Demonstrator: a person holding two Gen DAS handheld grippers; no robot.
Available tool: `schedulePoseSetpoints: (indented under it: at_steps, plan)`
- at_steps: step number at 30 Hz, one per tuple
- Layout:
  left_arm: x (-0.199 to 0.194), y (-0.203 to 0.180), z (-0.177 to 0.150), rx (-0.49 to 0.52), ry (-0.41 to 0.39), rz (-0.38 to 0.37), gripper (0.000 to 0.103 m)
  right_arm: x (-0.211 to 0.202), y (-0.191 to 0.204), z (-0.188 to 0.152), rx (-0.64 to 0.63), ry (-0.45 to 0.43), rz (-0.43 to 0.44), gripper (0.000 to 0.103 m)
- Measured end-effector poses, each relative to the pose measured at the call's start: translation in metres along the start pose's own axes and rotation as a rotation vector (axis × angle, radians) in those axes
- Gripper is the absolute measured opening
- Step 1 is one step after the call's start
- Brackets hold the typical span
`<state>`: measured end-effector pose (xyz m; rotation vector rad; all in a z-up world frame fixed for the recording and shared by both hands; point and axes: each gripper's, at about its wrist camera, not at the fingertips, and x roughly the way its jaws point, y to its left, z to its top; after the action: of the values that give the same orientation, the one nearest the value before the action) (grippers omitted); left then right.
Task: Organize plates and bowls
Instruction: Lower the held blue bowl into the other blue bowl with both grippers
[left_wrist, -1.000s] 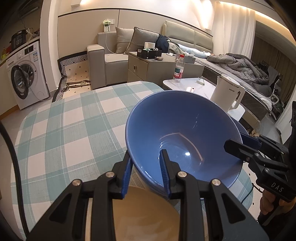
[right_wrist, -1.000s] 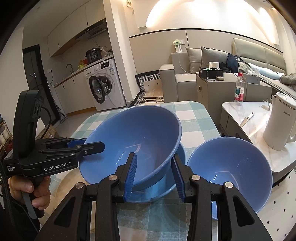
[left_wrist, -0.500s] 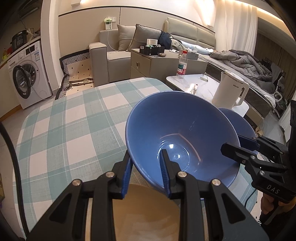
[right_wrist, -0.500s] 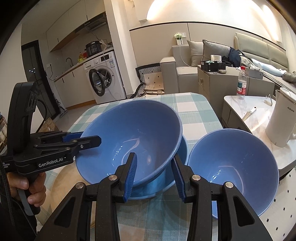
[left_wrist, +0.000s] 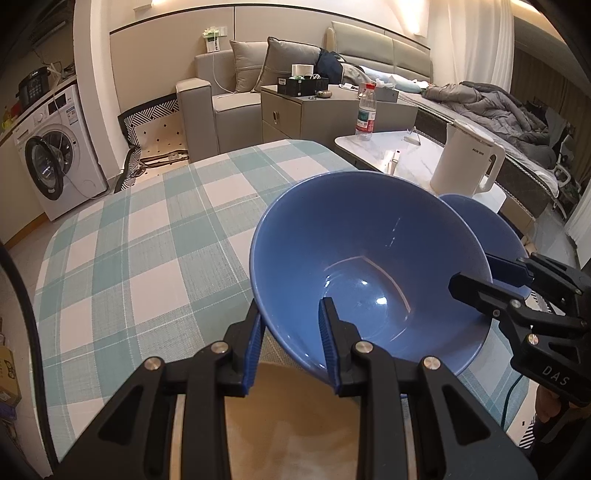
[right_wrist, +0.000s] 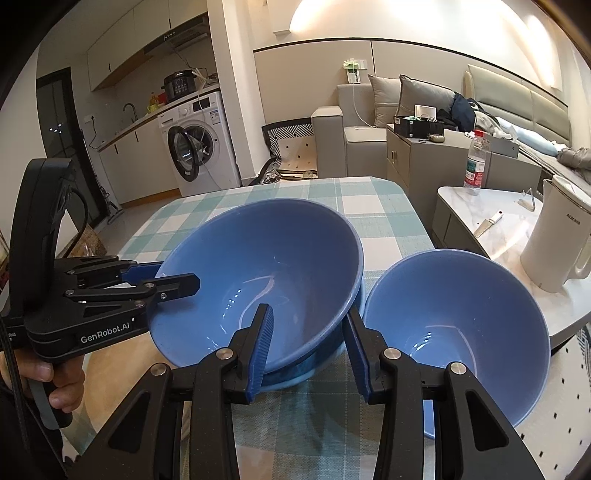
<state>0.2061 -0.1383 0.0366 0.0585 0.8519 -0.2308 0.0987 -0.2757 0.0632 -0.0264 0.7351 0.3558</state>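
Here the left tool (left_wrist: 290, 345) and right tool (right_wrist: 308, 352) each pinch opposite rims of the tilted blue bowl (right_wrist: 266, 280).

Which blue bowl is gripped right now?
The larger, tilted blue bowl: both grippers straddle its rim, over another bowl. The smaller bowl beside it stands free.

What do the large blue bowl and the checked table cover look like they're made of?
Large blue bowl: probably glazed ceramic, perhaps melamine; glossy, with sharp light reflections inside. Checked table cover: looks like woven vinyl or coarse fabric; matte, with a fine ribbed weave visible in the squares.
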Motion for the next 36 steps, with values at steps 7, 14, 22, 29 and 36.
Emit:
schedulePoseSetpoints:
  at_steps: [7,14,22,29,36]
  plan:
    - [0.005,0.000,-0.002,0.003,0.015,0.010,0.027,0.006,0.002,-0.003,-0.016,0.022,-0.016,0.041]
    - [0.010,-0.004,-0.003,0.020,0.028,0.028,0.028,0.010,0.004,-0.006,-0.035,0.032,-0.041,0.041]
    - [0.012,-0.007,-0.004,0.041,0.032,0.041,0.031,0.014,0.009,-0.008,-0.057,0.038,-0.039,0.052]
    - [0.015,-0.005,-0.005,0.036,0.046,0.040,0.035,0.014,0.007,-0.008,-0.056,0.043,-0.040,0.054]
    - [0.016,-0.004,-0.005,0.036,0.056,0.038,0.042,0.016,0.007,-0.008,-0.062,0.052,-0.047,0.054]
